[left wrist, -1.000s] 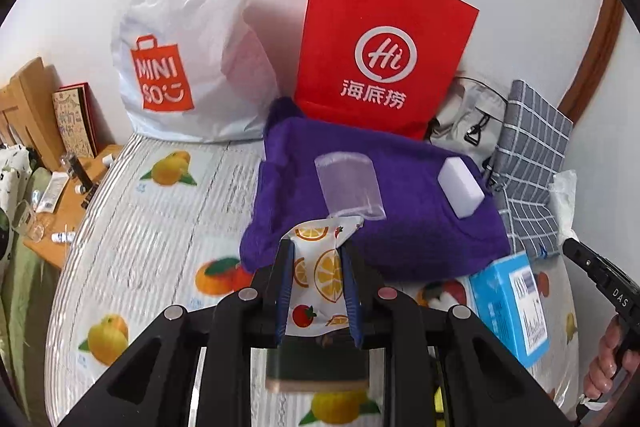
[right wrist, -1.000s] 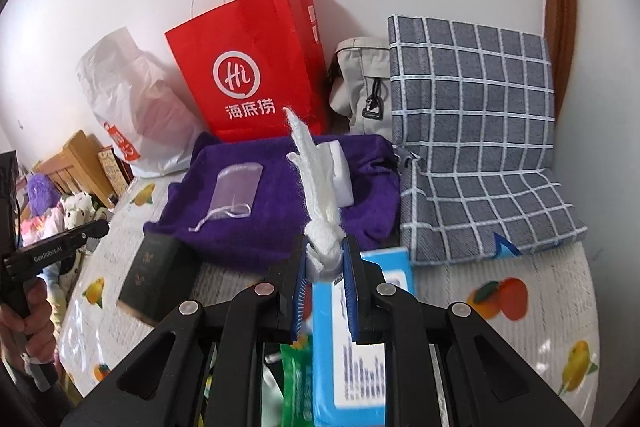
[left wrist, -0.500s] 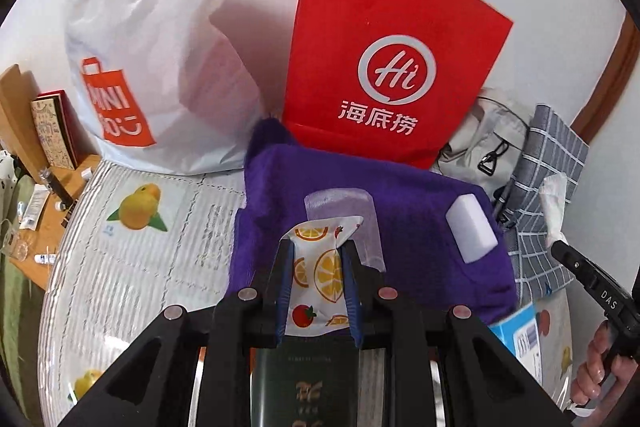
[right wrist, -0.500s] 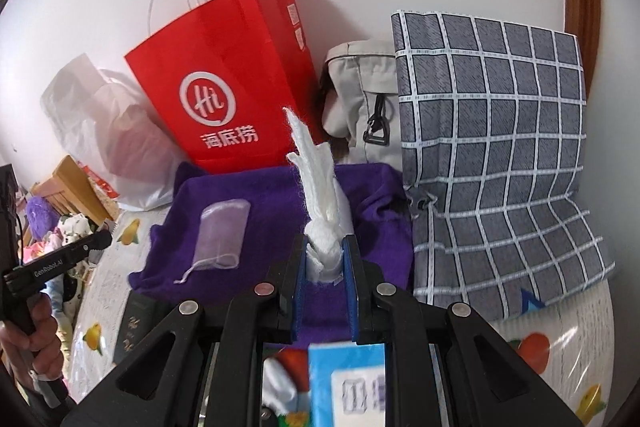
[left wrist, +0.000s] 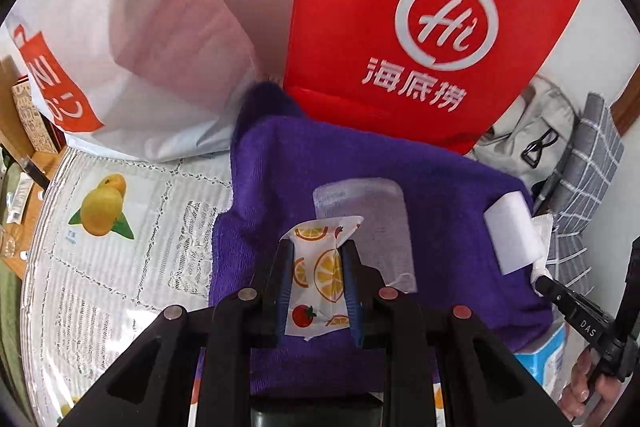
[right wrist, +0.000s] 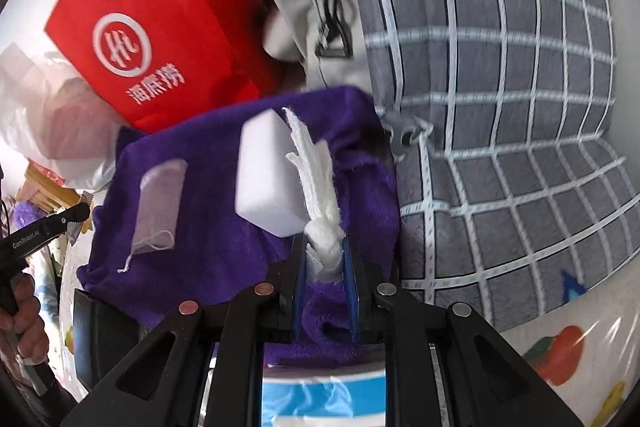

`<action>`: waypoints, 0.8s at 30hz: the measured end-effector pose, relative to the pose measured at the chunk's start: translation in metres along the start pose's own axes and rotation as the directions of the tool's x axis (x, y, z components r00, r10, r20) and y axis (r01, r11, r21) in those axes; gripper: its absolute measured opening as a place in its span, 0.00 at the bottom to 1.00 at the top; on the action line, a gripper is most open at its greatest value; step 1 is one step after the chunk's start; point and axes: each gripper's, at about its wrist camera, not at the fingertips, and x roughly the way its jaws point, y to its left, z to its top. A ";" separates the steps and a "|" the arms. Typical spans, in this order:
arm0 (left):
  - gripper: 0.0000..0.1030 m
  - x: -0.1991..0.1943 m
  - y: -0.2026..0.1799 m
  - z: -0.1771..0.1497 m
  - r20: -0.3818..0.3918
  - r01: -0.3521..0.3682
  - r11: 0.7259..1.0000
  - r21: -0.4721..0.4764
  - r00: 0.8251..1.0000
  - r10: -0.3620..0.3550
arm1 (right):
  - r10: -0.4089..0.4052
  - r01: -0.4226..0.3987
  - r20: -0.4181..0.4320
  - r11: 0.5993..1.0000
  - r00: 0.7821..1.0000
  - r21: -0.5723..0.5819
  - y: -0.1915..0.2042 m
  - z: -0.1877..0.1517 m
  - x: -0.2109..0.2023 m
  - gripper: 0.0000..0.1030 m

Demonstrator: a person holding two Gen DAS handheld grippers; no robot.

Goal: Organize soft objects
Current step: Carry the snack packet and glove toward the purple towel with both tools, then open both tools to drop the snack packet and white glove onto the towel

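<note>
1. Clamping narrowly, my left gripper [left wrist: 319, 269] held a small packet printed with orange slices and a tomato [left wrist: 318, 279], both blue pads pressed to its sides; the packet stuck up past the fingertips.
2. My right gripper [right wrist: 325, 263] was likewise nearly closed, pinched on a twisted wad of white cotton [right wrist: 318, 195] whose frayed strip stood up beyond the pads.
3. Both loads hung over the purple towel [left wrist: 436, 179], which lay spread at the back of the fruit-print tablecloth [left wrist: 132, 247], its far edge against the bags.
4. On the towel lay a clear little drawstring pouch [left wrist: 368, 223], near its middle, and a white sponge block [left wrist: 510, 235] toward its right edge. From the right wrist view the cotton sat just beside that block; I could not tell whether they touched.
5. A red paper bag [left wrist: 420, 7] stood upright behind the towel, with a white plastic shopping bag [left wrist: 120, 39] to its left; what either held was hidden.
6. A light grey bag with a black clip [right wrist: 316, 7] leaned between the red bag and a grey checked cushion [right wrist: 500, 107] at the right edge of the table.
7. A blue-and-white box [right wrist: 324, 395] showed below my right fingers, at the near edge of the towel.
8. A bare hand [left wrist: 596, 391] gripped the right tool's handle at the corner of the left view.
</note>
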 end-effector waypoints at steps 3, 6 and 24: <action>0.22 0.008 0.004 0.000 -0.018 -0.001 1.000 -0.008 1.000 0.000 | -0.002 0.001 -0.027 1.000 1.000 -0.013 0.003 -0.002 0.008 0.18; 0.22 0.015 0.007 0.000 -0.037 0.009 1.000 -0.019 0.999 -0.010 | -0.015 0.013 -0.059 0.999 0.998 -0.030 0.006 -0.003 0.016 0.18; 0.39 0.038 0.001 -0.003 -0.109 0.029 0.999 -0.037 0.994 -0.032 | -0.010 0.016 0.053 0.993 0.999 -0.115 0.020 0.004 -0.020 0.52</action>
